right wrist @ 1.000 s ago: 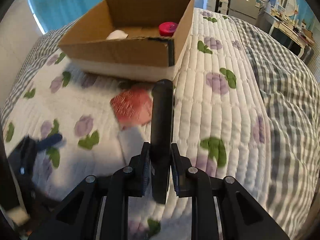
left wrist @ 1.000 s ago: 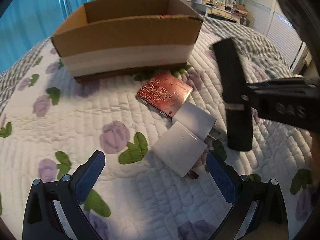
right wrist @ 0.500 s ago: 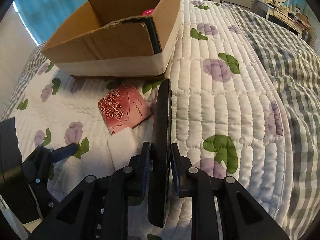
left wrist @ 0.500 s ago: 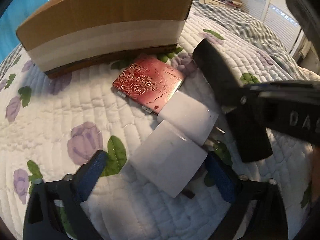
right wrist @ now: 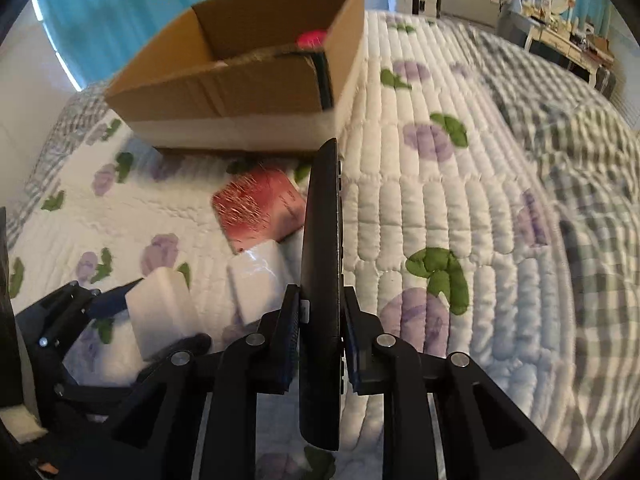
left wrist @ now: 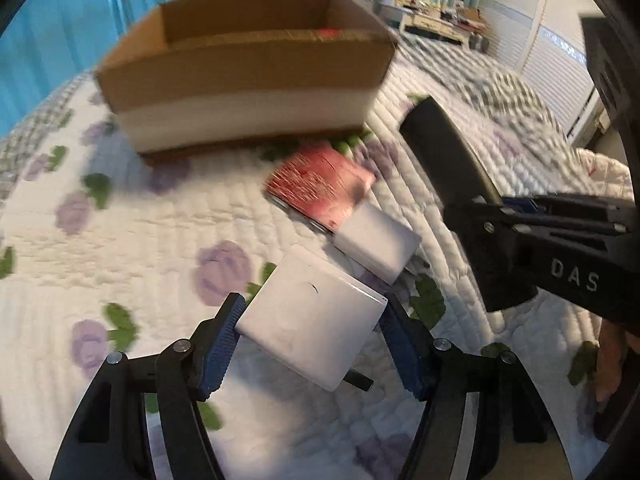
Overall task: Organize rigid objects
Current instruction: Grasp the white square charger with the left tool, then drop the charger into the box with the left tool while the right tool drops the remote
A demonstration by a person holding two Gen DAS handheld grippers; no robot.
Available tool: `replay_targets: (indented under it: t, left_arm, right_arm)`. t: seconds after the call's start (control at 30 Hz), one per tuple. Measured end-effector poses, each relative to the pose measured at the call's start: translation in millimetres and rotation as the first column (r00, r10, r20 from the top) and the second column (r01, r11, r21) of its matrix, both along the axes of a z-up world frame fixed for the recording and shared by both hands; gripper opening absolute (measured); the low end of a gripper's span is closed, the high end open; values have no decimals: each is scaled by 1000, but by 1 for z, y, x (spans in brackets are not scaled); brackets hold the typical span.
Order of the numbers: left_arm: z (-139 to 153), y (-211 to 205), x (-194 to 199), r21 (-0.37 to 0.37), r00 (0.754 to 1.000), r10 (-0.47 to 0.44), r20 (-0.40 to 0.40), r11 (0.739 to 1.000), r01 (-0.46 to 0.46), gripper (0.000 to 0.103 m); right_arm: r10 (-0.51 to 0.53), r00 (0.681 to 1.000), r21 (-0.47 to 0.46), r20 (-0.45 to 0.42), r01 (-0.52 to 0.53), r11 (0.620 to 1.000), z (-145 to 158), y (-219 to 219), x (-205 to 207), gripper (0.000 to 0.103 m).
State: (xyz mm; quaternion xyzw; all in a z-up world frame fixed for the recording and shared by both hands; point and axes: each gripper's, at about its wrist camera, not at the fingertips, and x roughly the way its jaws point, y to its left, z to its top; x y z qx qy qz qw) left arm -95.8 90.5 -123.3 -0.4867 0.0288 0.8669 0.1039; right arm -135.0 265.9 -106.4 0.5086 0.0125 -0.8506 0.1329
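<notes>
Chargers come first: the left gripper [left wrist: 310, 340] is closing on a white charger [left wrist: 312, 316]. The right gripper [right wrist: 320, 340] squeezes the black remote [right wrist: 322, 264]. Next, both go up to the box [left wrist: 248, 64] at twelve o'clock.

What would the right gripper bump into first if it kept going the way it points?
Probably the quilt, just short of the cardboard box. The right gripper points down over the bed, gripping a black remote whose tip would likely touch first. Depth is hard to judge.
</notes>
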Motion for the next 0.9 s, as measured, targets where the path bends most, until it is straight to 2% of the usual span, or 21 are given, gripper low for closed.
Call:
replay_targets:
  t: [0.13,0.33,0.57,0.7,0.9]
  left_arm:
    - [35,-18,5,24,998,20,-54,1000,-19,69]
    - [89,-38,1,57,986,55,-155,997,-46,69]
    - [141,-43,-39,50,964,94,-249,995,-84,69]
    - [163,-48,-65,38,948,109,-300,994,-103,69]
    - [171,-48,-115,18,938,114,-328,993,-115,69]
  right_arm:
    - [14,999,2,-44,-14,1000,27,-7,14,19]
    - [39,990,26,-135,-36,999,85,-14,22,19]
    - [100,962,60,-254,-87,994,160,-34,6,19]
    - [130,946,75,-297,-112,991,184,-48,-16,19]
    - [156,938,66,-311,-142,988,193,-65,-62,19]
